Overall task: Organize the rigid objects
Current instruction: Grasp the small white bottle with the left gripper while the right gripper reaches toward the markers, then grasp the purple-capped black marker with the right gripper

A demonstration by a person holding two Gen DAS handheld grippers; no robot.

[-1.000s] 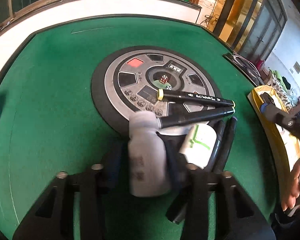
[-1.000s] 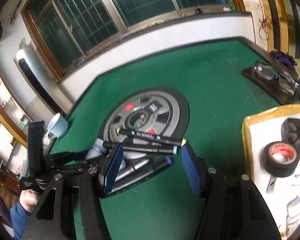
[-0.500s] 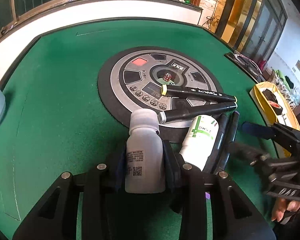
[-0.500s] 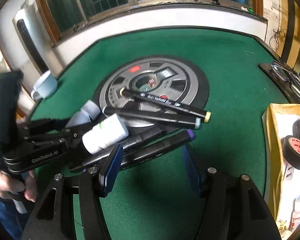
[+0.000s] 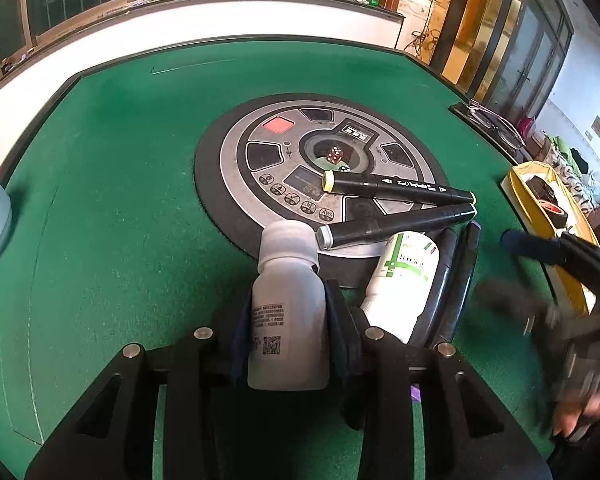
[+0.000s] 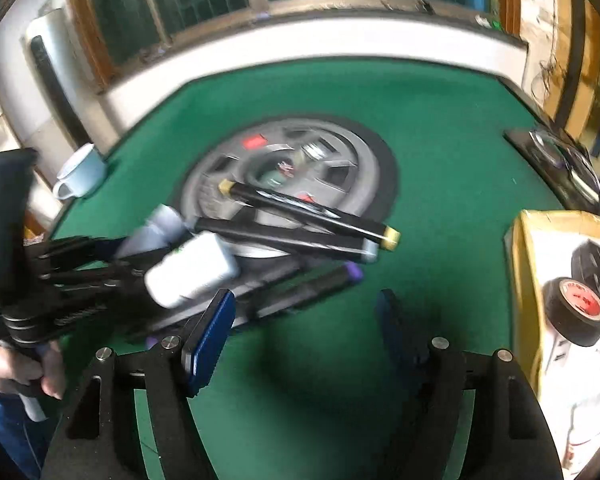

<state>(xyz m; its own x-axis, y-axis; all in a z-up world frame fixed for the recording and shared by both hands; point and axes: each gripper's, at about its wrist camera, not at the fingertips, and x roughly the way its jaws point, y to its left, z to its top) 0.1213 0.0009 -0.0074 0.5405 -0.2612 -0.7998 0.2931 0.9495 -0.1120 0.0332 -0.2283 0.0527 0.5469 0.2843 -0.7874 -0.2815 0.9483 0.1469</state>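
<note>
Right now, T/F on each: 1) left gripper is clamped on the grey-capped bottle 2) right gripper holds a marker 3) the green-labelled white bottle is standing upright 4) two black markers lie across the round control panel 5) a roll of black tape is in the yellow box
1) True. The left gripper is shut on the grey-capped bottle.
2) False. The right gripper has just been opening and has nothing between its pads; the purple-capped marker lies just beyond them.
3) False. The green-labelled white bottle lies on its side against the markers.
4) True. The yellow-capped marker and grey-capped marker cross the round control panel.
5) True. The black tape sits in the yellow box.
</note>
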